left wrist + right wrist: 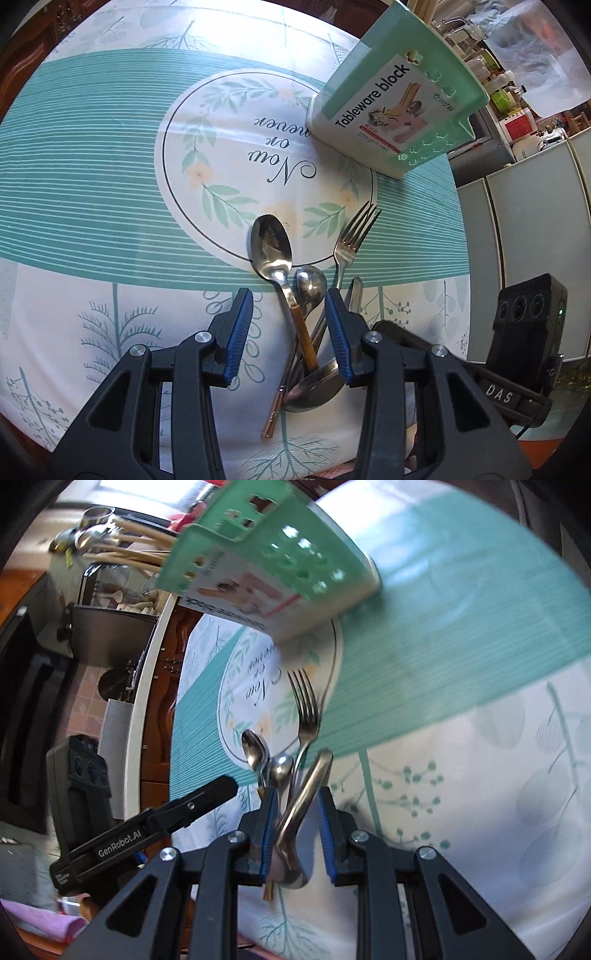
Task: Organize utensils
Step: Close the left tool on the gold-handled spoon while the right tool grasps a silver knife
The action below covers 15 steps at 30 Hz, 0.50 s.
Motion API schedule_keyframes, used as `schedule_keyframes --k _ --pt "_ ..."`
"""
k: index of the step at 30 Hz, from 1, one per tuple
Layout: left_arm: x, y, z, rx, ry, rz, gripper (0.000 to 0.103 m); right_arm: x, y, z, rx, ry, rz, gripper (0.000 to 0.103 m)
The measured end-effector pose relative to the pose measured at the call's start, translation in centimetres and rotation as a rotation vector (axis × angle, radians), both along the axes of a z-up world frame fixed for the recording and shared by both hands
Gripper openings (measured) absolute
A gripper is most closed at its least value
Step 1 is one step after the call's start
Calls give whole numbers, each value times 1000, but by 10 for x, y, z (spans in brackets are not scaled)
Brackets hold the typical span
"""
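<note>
- Left gripper [290, 332] is low over the near part of the table [92, 177], fingers pointing toward the table's middle. Jaws stand wide apart with nothing clamped; the blue pads [240, 332] straddle the utensil pile without touching it, as far as the left view shows.
- Right gripper [297, 830] comes in from the other side at the same pile, also low. Jaws are partly closed around the handle of a spoon [306, 794]; the handle leans against the left pad, but a gap shows at the right pad. Firm grip: cannot tell.
- That spoon's long axis runs up and away from the gripper, handle end far, bowl near and between the fingers.
- Pile sits at the near edge of the tablecloth's round print. Large spoon [271, 247]: bowl up, pointing away, gold-coloured handle toward the left gripper.
- Small spoon [312, 284] lies just right of it, bowl also far, handle crossing under the others.
- Fork [351, 240]: tines point away and slightly right, handle running back into the pile.
- Holder [399, 107], green and white, labelled "Tableware block", stands further back on the table, well apart from the pile. Wooden handles [125, 554] stick out of its top.
</note>
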State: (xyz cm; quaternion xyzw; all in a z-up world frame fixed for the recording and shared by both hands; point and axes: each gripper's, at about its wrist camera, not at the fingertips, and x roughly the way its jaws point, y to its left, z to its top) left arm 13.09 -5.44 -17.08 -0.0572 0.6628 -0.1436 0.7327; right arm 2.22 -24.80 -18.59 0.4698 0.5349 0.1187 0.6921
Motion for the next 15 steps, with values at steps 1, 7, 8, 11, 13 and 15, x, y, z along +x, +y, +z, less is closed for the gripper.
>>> schedule_keyframes --k 1,7,8,11,13,15 --pt "1 -2 -2 -1 7 3 37 -1 0 -3 19 7 0 22" --pt "6 -11 -12 -3 41 19 34 1 6 -20 122 51 8 22" --pt "6 -11 -13 -5 49 23 33 1 7 -23 135 55 7 22" --pt "8 -12 -19 -3 73 34 28 3 8 -30 168 68 4 22" --pt "9 -12 -23 0 89 44 27 5 11 -35 201 74 5 22" --pt "11 -12 -25 1 90 51 25 6 13 -39 236 74 5 22"
